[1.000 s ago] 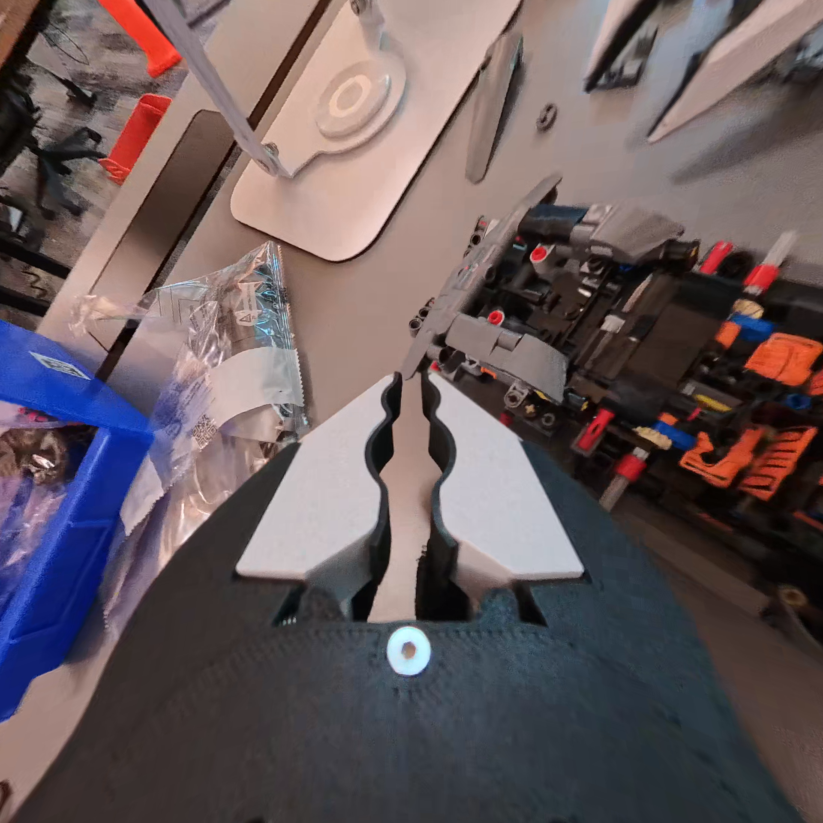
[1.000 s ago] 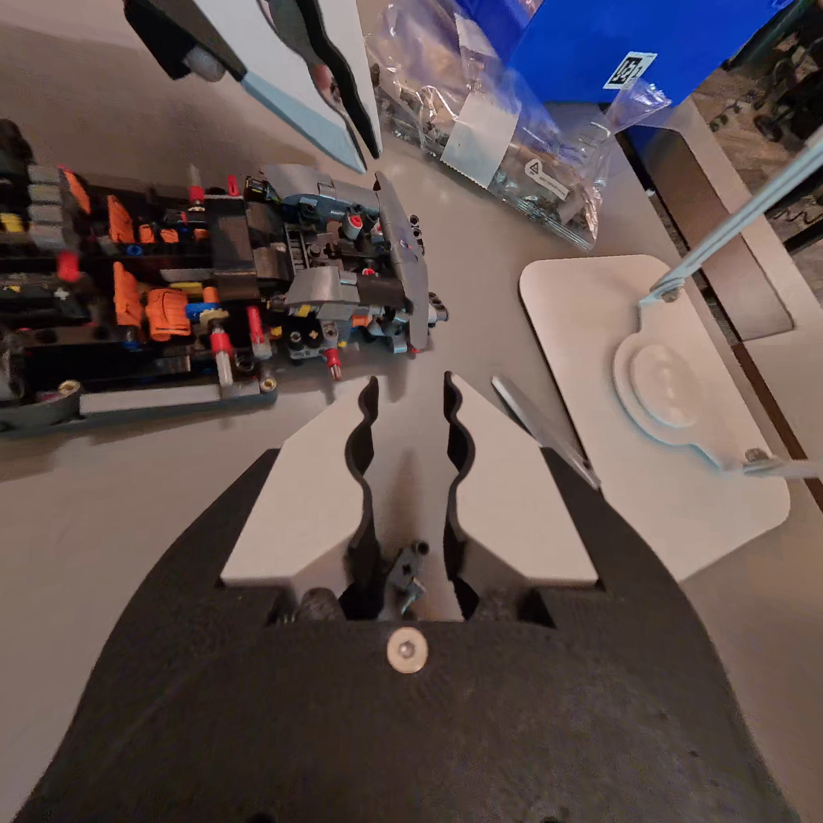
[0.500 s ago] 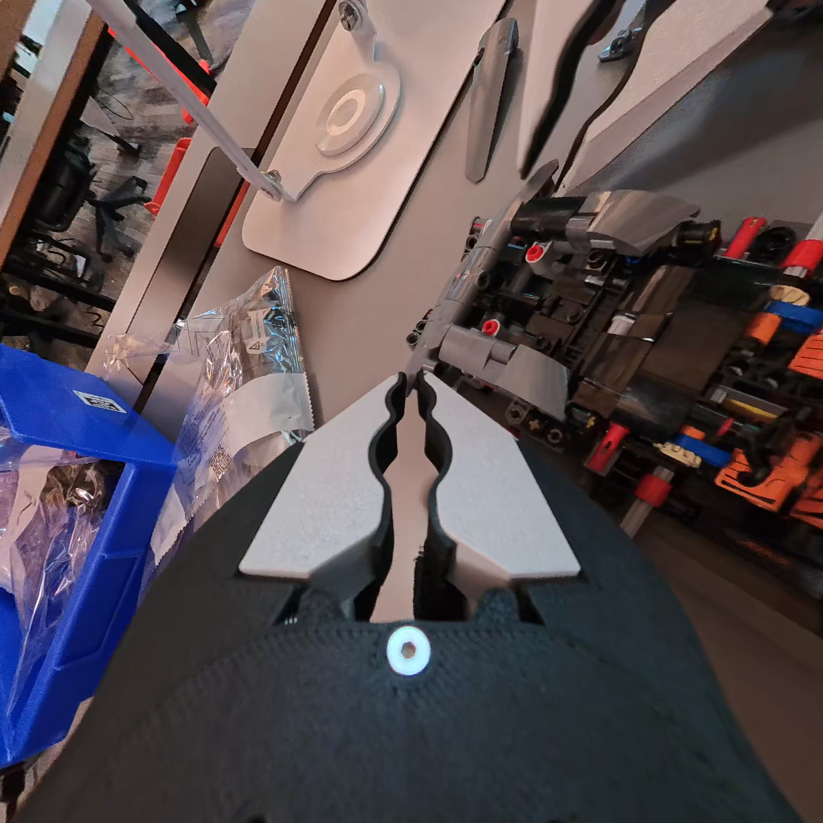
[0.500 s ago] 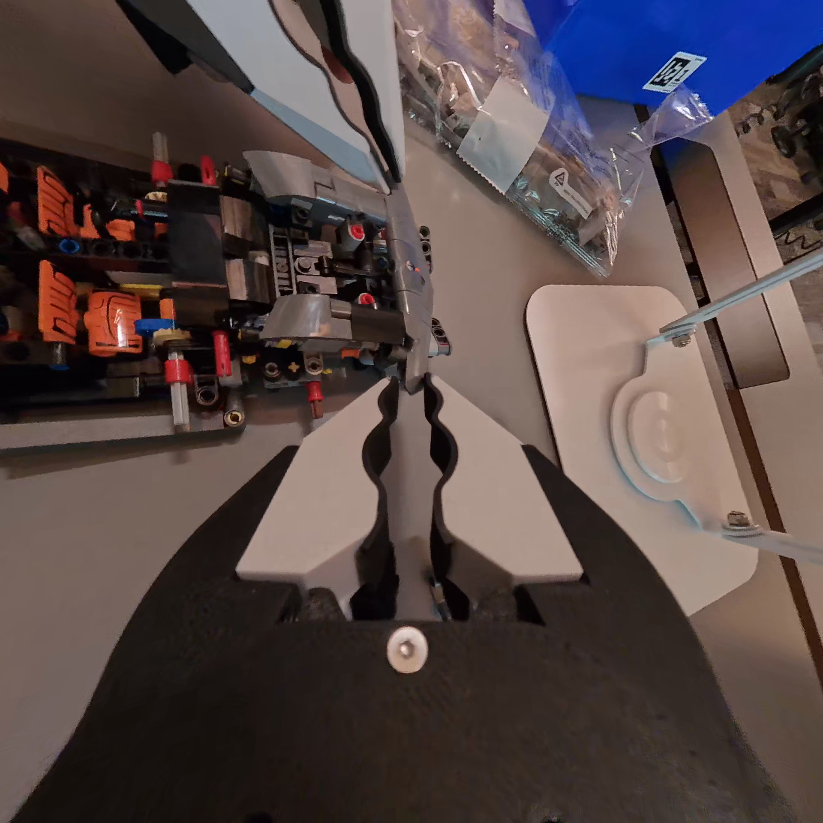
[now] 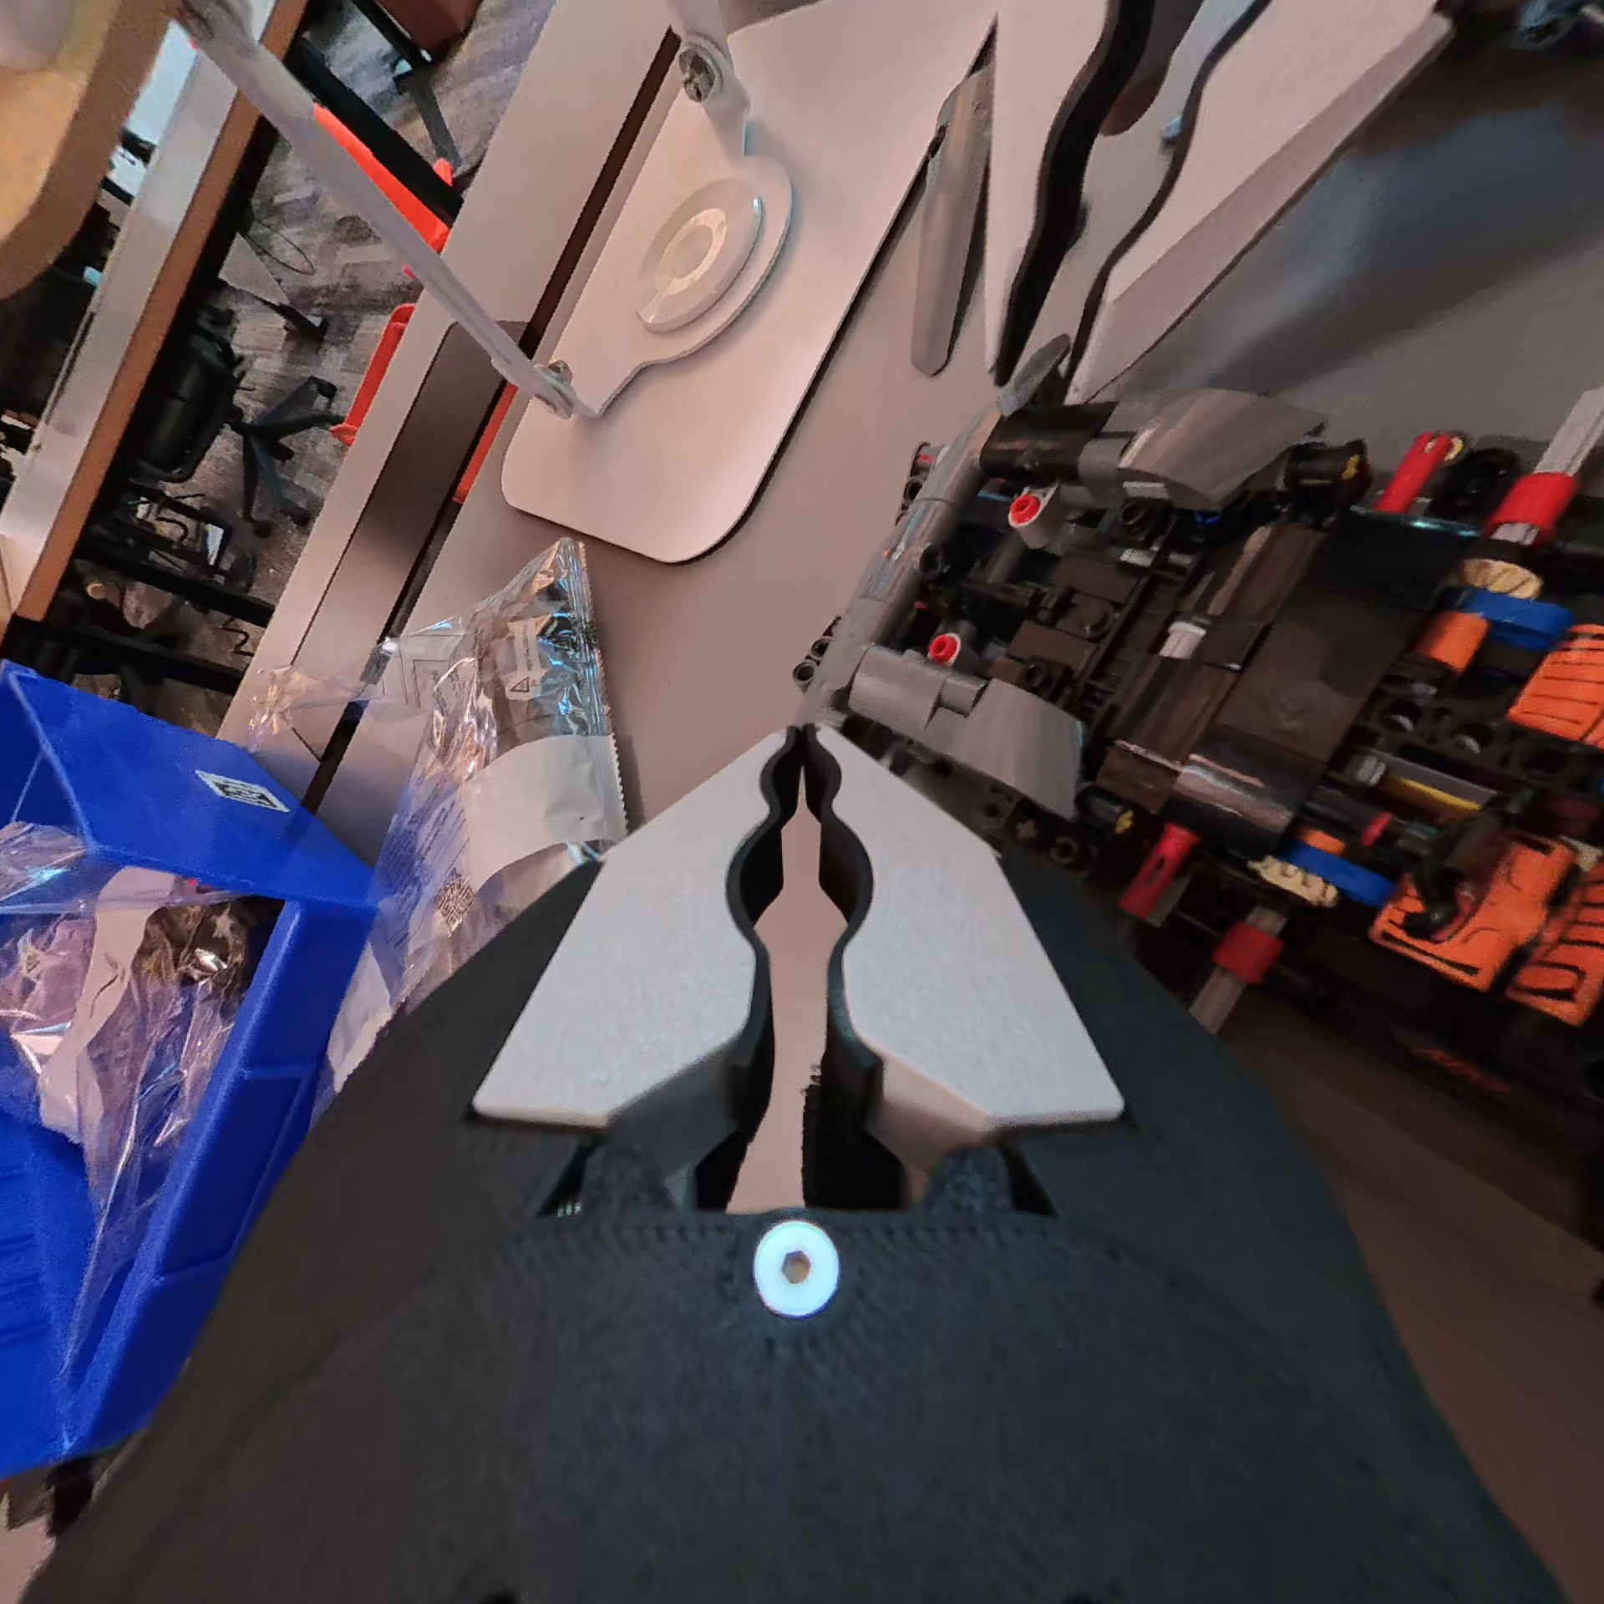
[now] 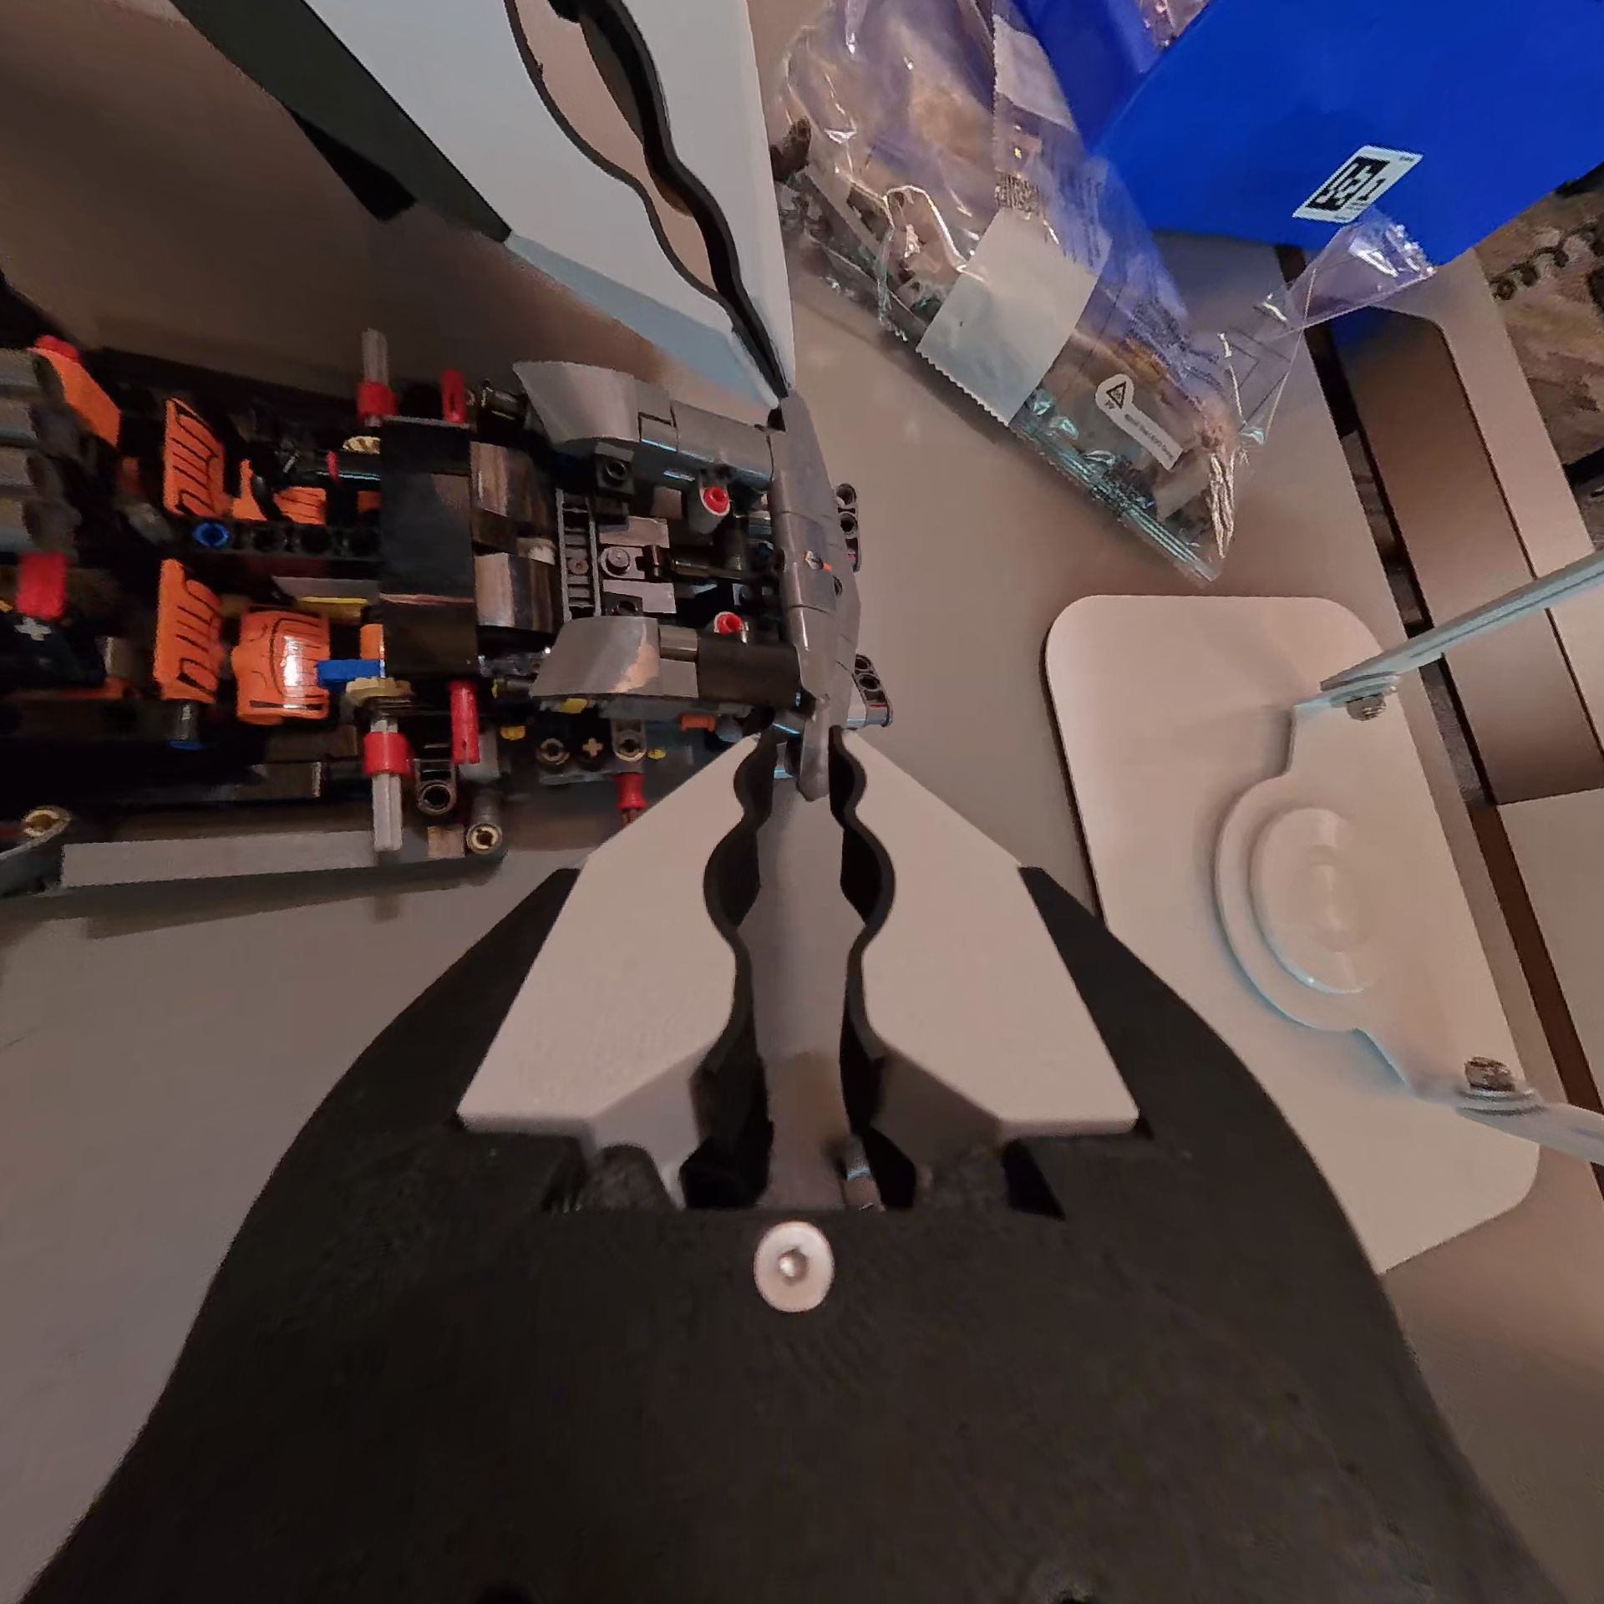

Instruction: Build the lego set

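R claw [image 6: 803, 764] went from wide to pinched on the grey strip [image 6: 811, 555] across the brick car [image 6: 521, 590] on the table [image 6: 955, 538], L claw [image 5: 800, 742] tips together at the strip's far end, parts bag [image 6: 1085, 347] + blue bin [image 6: 1302, 104] beyond.

Each camera sat low behind its own fingers, looking along them from close above the grey table [image 5: 694, 660]. The two faced one another across the brick-built model [image 5: 1128, 625] [image 6: 538, 564] (each also caught the clear bag [image 5: 486, 738] [image 6: 1041, 286]).
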Available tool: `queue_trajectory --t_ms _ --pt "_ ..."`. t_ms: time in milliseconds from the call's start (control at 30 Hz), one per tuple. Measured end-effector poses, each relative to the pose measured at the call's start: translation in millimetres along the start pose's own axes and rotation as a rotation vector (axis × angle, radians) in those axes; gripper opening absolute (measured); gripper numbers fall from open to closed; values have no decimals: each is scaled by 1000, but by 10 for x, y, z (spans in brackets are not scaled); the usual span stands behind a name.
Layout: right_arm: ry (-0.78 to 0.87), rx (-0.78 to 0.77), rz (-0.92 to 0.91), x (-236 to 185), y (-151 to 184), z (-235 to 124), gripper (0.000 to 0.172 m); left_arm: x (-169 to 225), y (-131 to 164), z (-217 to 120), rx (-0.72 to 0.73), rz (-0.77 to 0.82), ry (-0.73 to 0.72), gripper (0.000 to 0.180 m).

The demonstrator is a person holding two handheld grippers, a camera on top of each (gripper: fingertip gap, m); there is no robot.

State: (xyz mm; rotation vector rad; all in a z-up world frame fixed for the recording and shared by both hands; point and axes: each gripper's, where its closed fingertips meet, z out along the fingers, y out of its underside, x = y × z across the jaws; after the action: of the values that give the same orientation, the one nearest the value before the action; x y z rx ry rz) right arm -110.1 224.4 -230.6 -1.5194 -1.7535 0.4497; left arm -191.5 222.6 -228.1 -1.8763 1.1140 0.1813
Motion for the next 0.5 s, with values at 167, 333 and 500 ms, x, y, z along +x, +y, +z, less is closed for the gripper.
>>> queue_trajectory --t_ms 167,333,500 --pt "-47 35 45 -61 -50 6 7 82 -22 -64 8 -30 63 0" --pt "-30 54 53 -67 -85 28 6 134 20 -7 -23 -32 67 0" --pt "-36 78 82 -67 -93 33 5 127 11 -18 -2 -57 69 0"
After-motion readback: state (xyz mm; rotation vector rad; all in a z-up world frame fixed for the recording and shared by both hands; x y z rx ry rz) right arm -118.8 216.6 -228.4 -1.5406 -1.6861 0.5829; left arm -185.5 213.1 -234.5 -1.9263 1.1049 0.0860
